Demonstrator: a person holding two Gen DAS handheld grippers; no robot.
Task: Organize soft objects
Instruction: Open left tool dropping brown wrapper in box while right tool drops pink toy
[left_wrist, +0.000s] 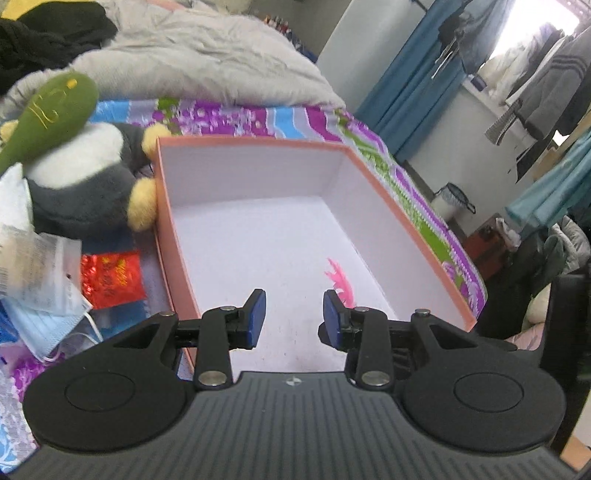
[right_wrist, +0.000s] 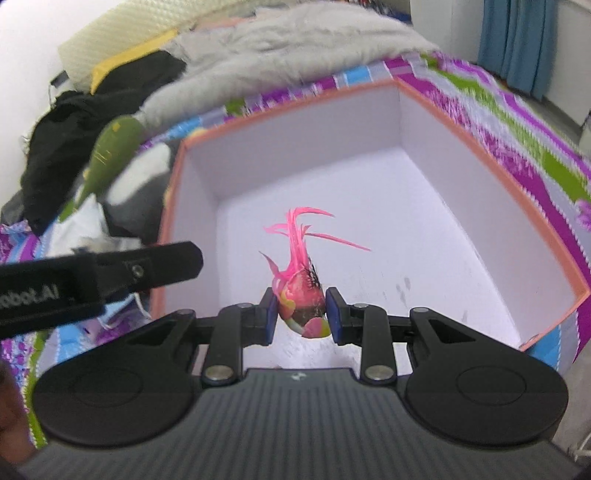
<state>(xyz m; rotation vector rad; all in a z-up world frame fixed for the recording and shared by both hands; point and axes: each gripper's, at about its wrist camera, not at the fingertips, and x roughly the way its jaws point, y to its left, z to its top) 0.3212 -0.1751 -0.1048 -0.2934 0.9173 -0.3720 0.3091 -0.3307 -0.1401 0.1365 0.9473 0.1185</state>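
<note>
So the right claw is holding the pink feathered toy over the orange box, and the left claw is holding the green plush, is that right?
Not quite. The left claw holds nothing: the left wrist view shows its pads apart and bare over the orange box, while the green plush lies outside the box on the bed. The right claw does grip the pink feathered toy over the box.

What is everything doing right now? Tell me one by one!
Left hand-held gripper: open, holding nothing, over the box.
Right hand-held gripper: shut on the feather toy.
Feather toy: held above the box floor, pink feathers pointing away from the gripper.
Box: lid off, nothing lying inside that shows.
Penguin plush: lying against the box's outer wall.
Face mask: crumpled on the bed.
</note>
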